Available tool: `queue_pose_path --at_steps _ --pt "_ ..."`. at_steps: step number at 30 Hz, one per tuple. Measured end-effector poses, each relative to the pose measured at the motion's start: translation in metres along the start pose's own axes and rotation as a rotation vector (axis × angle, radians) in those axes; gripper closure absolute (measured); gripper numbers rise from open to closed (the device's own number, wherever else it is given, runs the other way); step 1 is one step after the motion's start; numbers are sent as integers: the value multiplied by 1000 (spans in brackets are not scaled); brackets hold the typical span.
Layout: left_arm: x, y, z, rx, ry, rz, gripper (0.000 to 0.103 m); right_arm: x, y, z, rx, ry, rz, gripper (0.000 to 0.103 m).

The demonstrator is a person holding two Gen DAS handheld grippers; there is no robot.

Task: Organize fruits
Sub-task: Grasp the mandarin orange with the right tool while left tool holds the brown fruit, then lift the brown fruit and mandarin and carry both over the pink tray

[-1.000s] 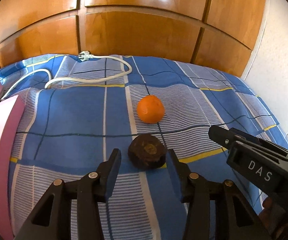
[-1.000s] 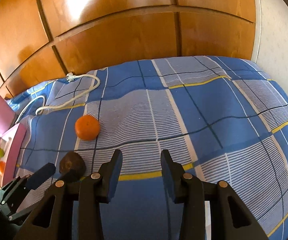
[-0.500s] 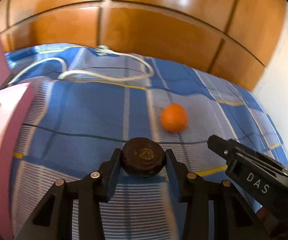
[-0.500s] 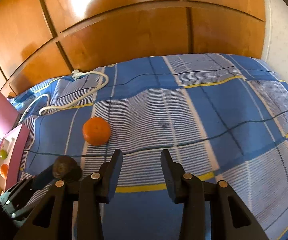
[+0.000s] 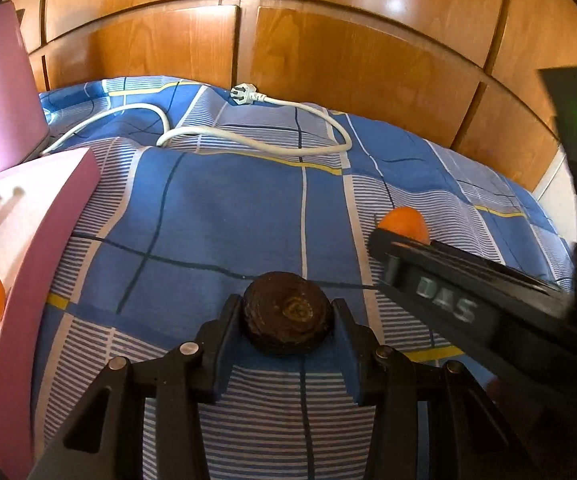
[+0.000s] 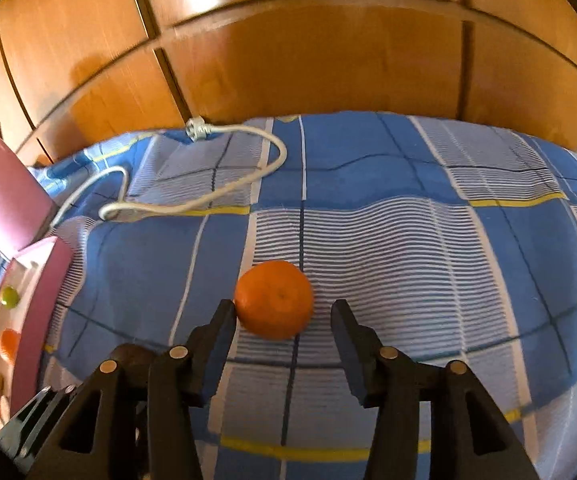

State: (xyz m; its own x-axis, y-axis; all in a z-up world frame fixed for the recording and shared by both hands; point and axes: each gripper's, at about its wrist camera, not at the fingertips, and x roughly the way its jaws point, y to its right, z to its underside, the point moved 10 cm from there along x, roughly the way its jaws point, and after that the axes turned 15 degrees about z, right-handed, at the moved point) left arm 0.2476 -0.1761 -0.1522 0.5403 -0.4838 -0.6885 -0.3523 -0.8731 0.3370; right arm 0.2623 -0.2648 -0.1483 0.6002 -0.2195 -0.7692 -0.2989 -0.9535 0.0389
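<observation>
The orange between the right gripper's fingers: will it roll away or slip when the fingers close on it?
The orange is round and lies free on the soft bedspread, so it may roll if nudged. The right gripper is opening around it; its dimpled peel probably grips well.

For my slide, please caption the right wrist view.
Right gripper fingers opening around an orange on the checked blue bedcover.

we list a blue checked bed (image 6: 408,184): white cable (image 6: 224,192) near its far edge, orange (image 6: 274,304) mid-bed, pink box (image 5: 44,240) at its left edge.
</observation>
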Motion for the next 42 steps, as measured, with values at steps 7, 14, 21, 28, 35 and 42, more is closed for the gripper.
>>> queue_pose_path --at_steps 7,14,21,28,35,42 --pt "2 1 0 15 -1 -15 58 4 0 -2 -11 19 3 64" --pt "2 1 0 20 -3 -18 58 -10 13 18 -42 -11 13 64" --pt "1 1 0 9 -4 -4 59 -37 49 54 40 -57 16 64" --pt "-24 4 18 46 -38 -18 60 -63 64 87 33 -55 43 64" --pt "-69 1 63 84 -3 -48 59 -76 63 103 17 -10 57 64" --pt "-86 4 83 138 27 -49 59 -75 63 101 50 62 72 63"
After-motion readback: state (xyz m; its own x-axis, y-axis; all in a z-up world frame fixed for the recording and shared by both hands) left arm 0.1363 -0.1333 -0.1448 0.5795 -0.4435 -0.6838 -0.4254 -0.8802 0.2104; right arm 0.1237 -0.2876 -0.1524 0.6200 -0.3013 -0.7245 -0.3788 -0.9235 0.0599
